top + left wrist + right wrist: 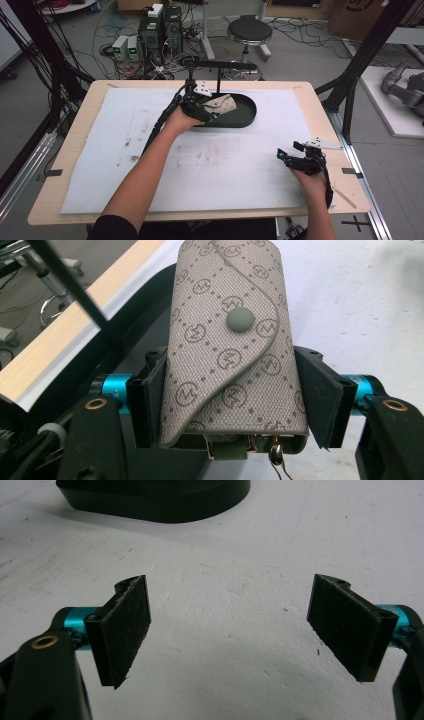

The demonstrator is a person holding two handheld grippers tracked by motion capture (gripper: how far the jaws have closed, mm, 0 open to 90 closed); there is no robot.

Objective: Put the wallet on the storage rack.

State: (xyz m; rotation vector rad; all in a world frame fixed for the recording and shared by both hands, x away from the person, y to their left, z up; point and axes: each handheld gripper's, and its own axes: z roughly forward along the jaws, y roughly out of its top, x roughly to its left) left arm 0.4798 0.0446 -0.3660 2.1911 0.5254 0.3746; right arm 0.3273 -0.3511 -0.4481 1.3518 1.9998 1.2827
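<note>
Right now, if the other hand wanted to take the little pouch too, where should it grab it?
Probably the free rounded end of the pouch, the far end from the left gripper. That gripper's fingers already squeeze the two long edges near the bottom, where the metal clip hangs. The right gripper is open, so it could come from the far end and pinch the flat sides.

From above, I see my left gripper [207, 111] clamped on a beige patterned pouch [219, 105], held over the near-left end of the black oval tray [247, 112] at the far side of the counter [75, 125]. A thin black stand [220, 67] rises behind the tray. My right gripper [290, 152] hovers well apart, near the right edge of the stained white mat [200, 165], its fingers [281, 154] spread with nothing between them.
</note>
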